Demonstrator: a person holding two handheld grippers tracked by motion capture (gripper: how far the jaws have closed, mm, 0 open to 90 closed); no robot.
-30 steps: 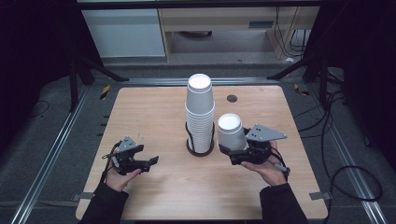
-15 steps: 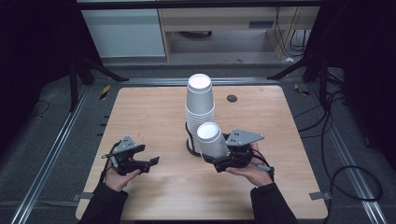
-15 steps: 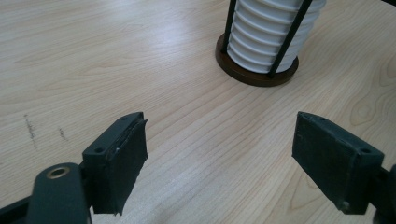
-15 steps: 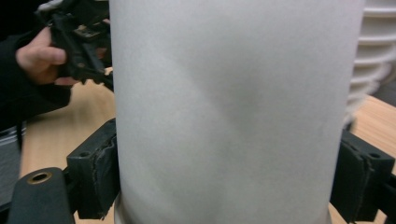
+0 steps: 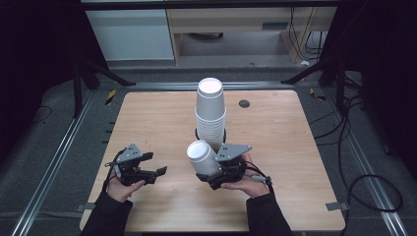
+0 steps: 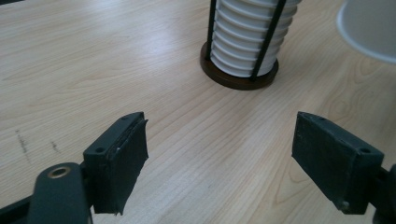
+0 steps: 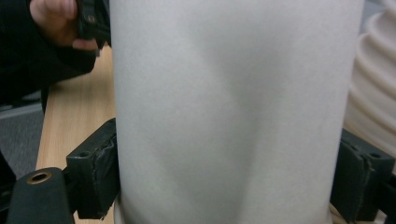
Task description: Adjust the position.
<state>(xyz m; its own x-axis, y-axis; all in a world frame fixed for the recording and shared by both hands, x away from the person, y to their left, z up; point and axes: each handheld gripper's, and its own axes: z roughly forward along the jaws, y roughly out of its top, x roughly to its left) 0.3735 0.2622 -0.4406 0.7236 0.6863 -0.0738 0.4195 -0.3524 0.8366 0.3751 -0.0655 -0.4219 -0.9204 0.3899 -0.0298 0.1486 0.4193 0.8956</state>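
A white paper cup (image 5: 201,157) is gripped, tilted, by the right gripper (image 5: 216,172) just before the cup stack (image 5: 211,113), while the left gripper (image 5: 156,173) is held spread over the desk (image 5: 275,132).

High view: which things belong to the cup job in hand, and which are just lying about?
In the job:
- single white paper cup, clamped in the right gripper
- tall stack of white paper cups in a dark round-based holder
- open left gripper

Lying about:
- small dark round disc on the wooden table
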